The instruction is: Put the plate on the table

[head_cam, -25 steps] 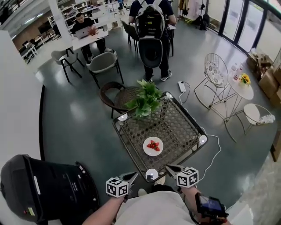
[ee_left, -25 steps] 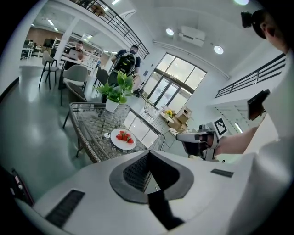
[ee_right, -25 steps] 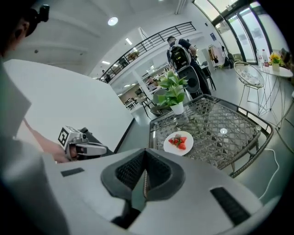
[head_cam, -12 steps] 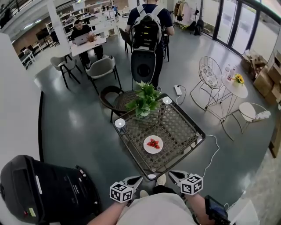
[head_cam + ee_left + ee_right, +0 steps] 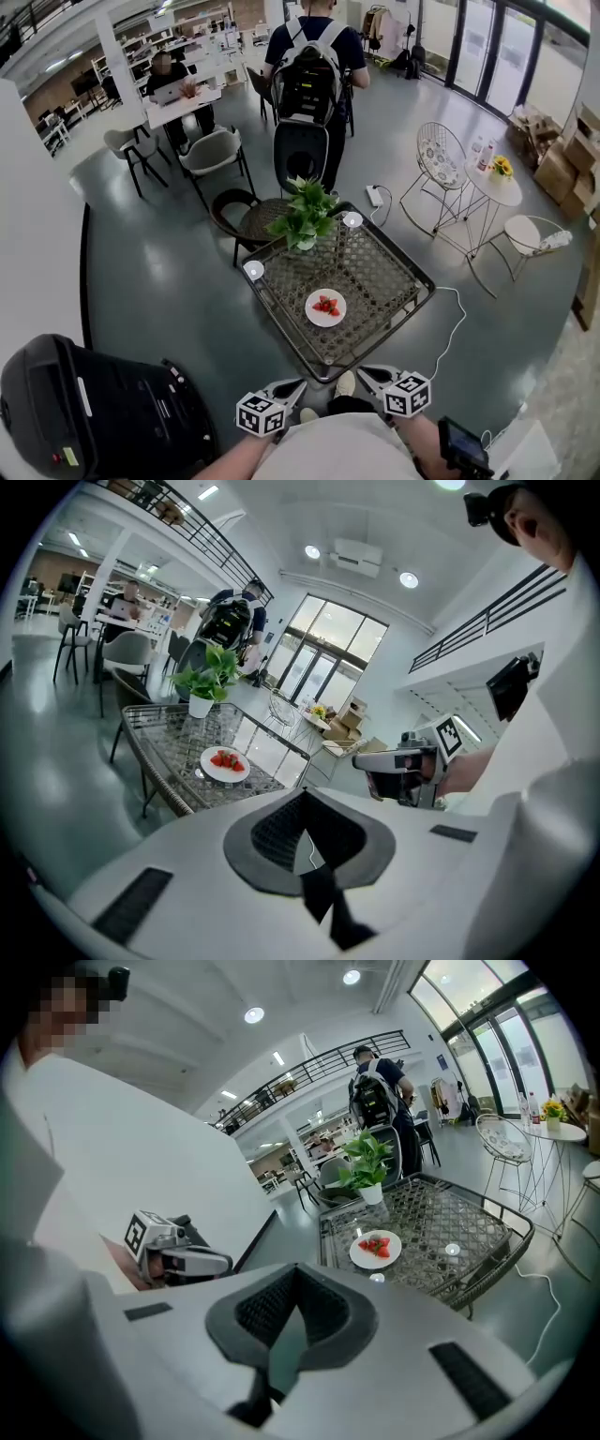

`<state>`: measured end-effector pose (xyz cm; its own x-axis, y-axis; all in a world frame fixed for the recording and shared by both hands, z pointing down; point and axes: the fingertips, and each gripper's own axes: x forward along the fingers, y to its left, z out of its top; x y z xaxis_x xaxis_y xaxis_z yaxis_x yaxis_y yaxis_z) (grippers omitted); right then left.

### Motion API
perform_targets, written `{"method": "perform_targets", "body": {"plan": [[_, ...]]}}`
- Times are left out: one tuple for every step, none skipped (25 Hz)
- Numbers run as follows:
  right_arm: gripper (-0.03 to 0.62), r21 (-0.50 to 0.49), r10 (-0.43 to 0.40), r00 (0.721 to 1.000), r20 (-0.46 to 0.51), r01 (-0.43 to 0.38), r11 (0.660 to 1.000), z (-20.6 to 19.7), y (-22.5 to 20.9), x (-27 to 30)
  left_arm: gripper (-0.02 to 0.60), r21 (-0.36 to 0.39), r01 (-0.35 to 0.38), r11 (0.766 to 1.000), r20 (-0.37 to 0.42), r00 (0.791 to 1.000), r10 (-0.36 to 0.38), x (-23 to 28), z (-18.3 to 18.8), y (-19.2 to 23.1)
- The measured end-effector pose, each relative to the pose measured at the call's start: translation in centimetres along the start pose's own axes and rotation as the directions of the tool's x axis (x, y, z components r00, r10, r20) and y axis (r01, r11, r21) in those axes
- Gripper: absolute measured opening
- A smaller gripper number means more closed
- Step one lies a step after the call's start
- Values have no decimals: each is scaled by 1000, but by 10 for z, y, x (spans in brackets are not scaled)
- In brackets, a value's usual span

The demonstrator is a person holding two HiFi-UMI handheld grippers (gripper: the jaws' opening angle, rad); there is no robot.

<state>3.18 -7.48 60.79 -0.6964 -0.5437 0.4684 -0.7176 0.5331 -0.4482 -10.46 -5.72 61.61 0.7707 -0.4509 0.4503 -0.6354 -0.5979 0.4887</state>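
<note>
Head view: we find the plate [image 5: 317, 318], bearing strawberries [image 5: 326, 305], resting on the table [image 5: 377, 270]. We record the left gripper [image 5: 291, 386] and right gripper [image 5: 367, 374] closed together, empty, well apart from it.

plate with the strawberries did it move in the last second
No. The plate lies on the same near-middle spot of the table, in line with the potted plant as before.

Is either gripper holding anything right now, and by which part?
Nothing is held. The left gripper and right gripper are both shut and empty, clear of the table; the plate of strawberries sits on it.
</note>
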Motion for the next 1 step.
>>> {"method": "perform_targets", "body": {"plan": [[5,1,-1,1000,0,1,1000,-2,2,-1,5,0,-2,1000,-1,1000,2,-2,-2,0]]}}
